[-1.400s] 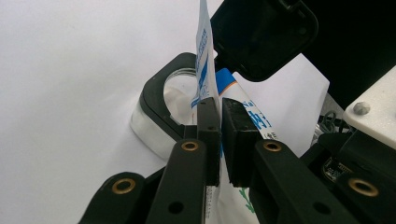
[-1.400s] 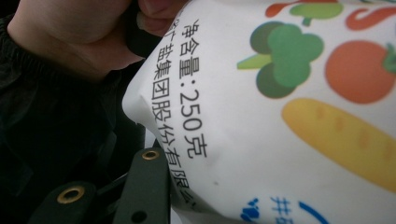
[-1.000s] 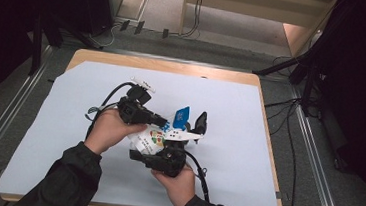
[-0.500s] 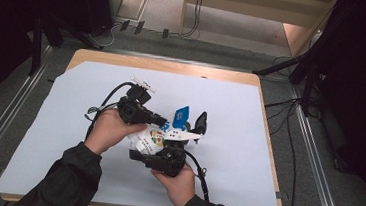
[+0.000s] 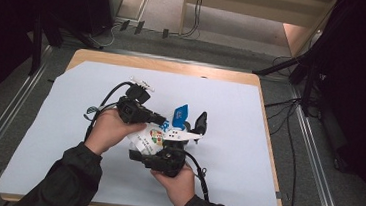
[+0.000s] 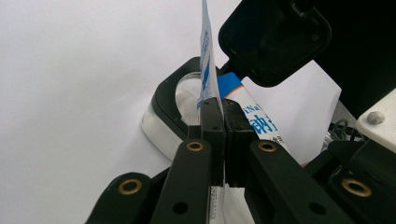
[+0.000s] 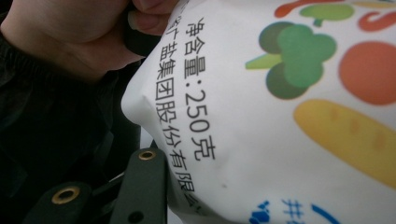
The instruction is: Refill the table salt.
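Note:
A white salt bag (image 5: 154, 137) printed with vegetables is held above the table between both grippers. My left gripper (image 5: 164, 120) is shut on the bag's thin blue-and-white top edge (image 6: 206, 70), its jaws (image 6: 223, 109) pressed flat together on it. My right gripper (image 5: 153, 148) grips the bag's body from below; the bag (image 7: 280, 121) bulges against one black finger (image 7: 140, 184). Its jaws have just been opening a little with the bag still between them. Just beyond the bag's top stands a clear container with a black rim (image 6: 170, 100) and an open black lid (image 6: 273, 39).
The container's raised lid (image 5: 201, 120) stands right of the grippers on a pale sheet (image 5: 248, 139) that covers the wooden table (image 5: 174, 67). Cables trail from both grippers. A metal rail (image 5: 311, 159) runs along the table's right side.

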The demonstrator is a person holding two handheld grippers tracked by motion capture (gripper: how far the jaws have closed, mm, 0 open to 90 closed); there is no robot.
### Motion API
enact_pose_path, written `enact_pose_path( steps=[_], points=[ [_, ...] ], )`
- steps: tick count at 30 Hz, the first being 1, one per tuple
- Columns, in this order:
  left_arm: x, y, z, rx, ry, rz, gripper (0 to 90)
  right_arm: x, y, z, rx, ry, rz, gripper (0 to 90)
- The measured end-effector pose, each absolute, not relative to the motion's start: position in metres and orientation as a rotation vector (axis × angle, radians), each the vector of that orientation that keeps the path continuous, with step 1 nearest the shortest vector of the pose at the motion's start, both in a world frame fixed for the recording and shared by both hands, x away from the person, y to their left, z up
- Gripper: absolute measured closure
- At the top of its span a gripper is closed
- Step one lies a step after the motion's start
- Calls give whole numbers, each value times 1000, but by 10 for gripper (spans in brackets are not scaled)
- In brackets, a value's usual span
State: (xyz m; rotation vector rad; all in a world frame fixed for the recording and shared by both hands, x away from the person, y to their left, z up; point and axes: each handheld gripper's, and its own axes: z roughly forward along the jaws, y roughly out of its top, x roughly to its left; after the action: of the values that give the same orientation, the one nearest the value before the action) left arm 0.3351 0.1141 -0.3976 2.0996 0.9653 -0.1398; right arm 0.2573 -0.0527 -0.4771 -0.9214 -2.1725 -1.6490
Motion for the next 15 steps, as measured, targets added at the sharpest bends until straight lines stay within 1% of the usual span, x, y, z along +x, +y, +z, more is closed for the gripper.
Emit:
enact_pose_path(
  steps=[15],
  points=[
    [335,114,-398,2100,944,-171,882,257,-55,-477,-924,-2140,-1657,673]
  ],
)
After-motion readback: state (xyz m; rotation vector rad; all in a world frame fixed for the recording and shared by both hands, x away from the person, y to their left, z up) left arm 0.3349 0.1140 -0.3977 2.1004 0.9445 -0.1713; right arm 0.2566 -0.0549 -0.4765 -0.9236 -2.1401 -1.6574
